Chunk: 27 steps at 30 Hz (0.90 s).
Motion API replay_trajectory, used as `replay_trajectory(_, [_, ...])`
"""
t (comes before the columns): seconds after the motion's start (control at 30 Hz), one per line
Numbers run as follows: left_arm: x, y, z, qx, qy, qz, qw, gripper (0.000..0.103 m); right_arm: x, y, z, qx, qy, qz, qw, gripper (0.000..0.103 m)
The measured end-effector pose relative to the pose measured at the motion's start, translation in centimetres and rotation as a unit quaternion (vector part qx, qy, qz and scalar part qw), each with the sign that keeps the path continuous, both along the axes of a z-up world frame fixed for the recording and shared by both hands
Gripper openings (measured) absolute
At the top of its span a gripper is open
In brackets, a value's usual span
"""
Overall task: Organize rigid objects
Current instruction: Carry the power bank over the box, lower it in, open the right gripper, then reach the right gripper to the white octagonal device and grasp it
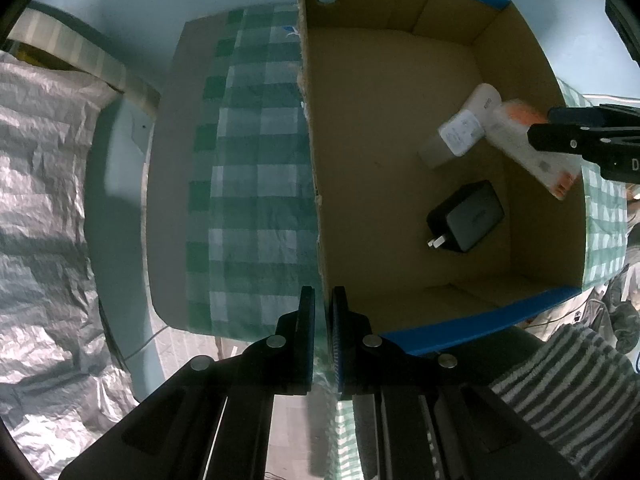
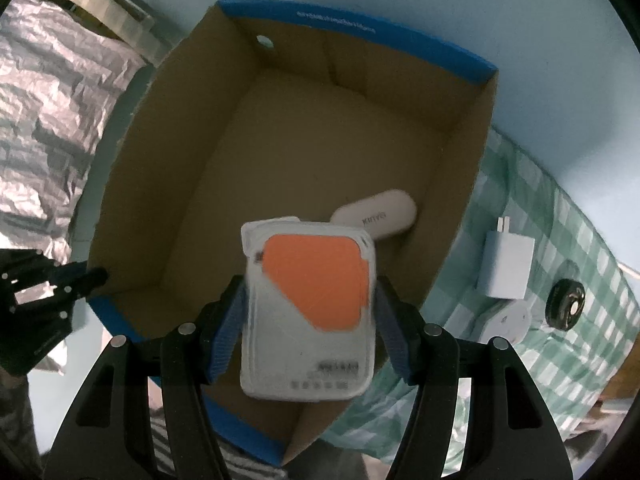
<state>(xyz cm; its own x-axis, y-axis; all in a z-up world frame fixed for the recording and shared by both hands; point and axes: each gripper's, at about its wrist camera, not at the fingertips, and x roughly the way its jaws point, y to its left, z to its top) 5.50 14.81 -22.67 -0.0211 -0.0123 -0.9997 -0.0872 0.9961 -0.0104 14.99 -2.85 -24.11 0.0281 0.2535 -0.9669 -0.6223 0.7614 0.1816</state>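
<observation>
An open cardboard box (image 1: 400, 140) with a blue rim stands on a green checked cloth (image 1: 256, 184). My left gripper (image 1: 323, 300) is shut on the box's left wall near its front corner. Inside lie a black charger (image 1: 466, 216) and a white power bank (image 1: 466, 124). My right gripper (image 2: 310, 320) holds a white box with an orange patch (image 2: 310, 312) above the cardboard box (image 2: 320, 128); the fingers flank it and it looks blurred. The white power bank (image 2: 374, 216) lies just beyond it. The right gripper also shows in the left wrist view (image 1: 544, 132), with the white-orange box (image 1: 528, 144).
On the cloth to the right of the box lie a white charger (image 2: 506, 264), a round black object (image 2: 565, 304) and a round white object (image 2: 506, 320). Crumpled silver foil (image 1: 44, 208) lies at the left. A light blue wall stands behind.
</observation>
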Motion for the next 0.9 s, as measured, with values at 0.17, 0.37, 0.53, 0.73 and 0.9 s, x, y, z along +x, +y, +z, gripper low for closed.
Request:
replay_trajectory(0.17, [0.0,0.0,0.1,0.002,0.002,-0.002,1.0,0.01,0.4,-0.7,0.7,0.005,-0.009,-0.014,1.0,0.063])
replay_trajectory(0.37, [0.0,0.0,0.1,0.003,0.002,-0.003,1.0,0.01,0.3,-1.5,1.7,0.016,-0.012,-0.02,1.0,0.064])
replay_trajectory(0.53, [-0.1,0.0,0.0,0.006,0.004,-0.006,1.0,0.01,0.4,-2.4,2.8,0.021,-0.016,-0.029,0.999,0.064])
replay_trajectory(0.73, [-0.2,0.0,0.0,0.006,0.004,-0.005,1.0,0.01,1.1,-4.5,4.0,0.026,-0.021,-0.045,0.998,0.064])
replay_trajectory(0.9, [-0.2,0.0,0.0,0.007,0.004,-0.002,1.0,0.01,2.6,-7.6,3.5,0.011,-0.019,-0.077,0.997,0.066])
